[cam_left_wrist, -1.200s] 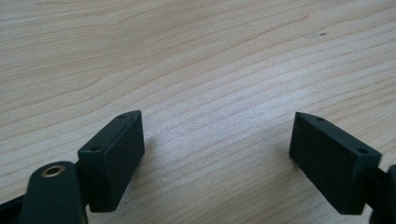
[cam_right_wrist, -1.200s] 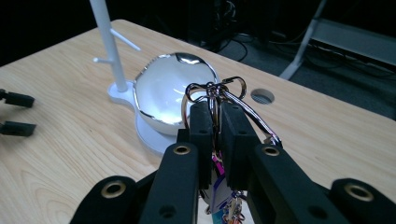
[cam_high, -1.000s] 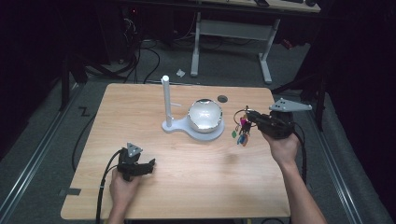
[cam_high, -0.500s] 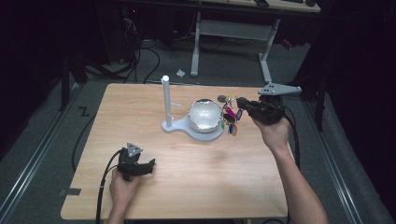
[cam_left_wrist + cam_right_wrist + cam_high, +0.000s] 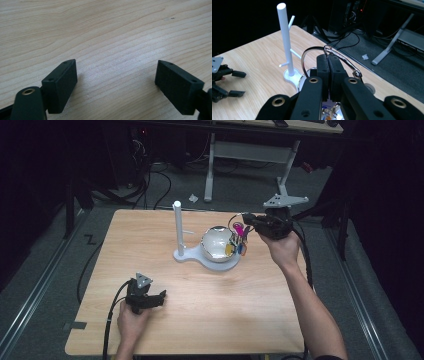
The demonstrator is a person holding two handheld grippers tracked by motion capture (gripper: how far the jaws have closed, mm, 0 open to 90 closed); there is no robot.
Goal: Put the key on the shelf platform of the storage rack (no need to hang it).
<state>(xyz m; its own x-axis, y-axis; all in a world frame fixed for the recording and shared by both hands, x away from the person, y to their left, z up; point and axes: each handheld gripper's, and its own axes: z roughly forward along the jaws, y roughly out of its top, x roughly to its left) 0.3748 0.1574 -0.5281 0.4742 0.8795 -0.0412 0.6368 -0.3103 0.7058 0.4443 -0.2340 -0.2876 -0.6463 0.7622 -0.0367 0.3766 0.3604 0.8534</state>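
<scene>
The right gripper (image 5: pixel 248 222) is pinching a key ring (image 5: pixel 342 58) with dangling keys (image 5: pixel 239 240) over the bowl's (image 5: pixel 215 245) right rim, near the white stand (image 5: pixel 177 227). Swinging keys could snag the rim. The left gripper (image 5: pixel 159 299) is resting spread near the table (image 5: pixel 250 310) front.

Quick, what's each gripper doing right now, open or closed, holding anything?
Left gripper: open, holding nothing, low over the table.
Right gripper: closed on the key ring, its keys dangling.

My right gripper (image 5: pixel 248 221) was clamped shut, arm stretched forward and raised; my left gripper (image 5: pixel 161 299) rested low, jaws spread wide, hand close to me
</scene>
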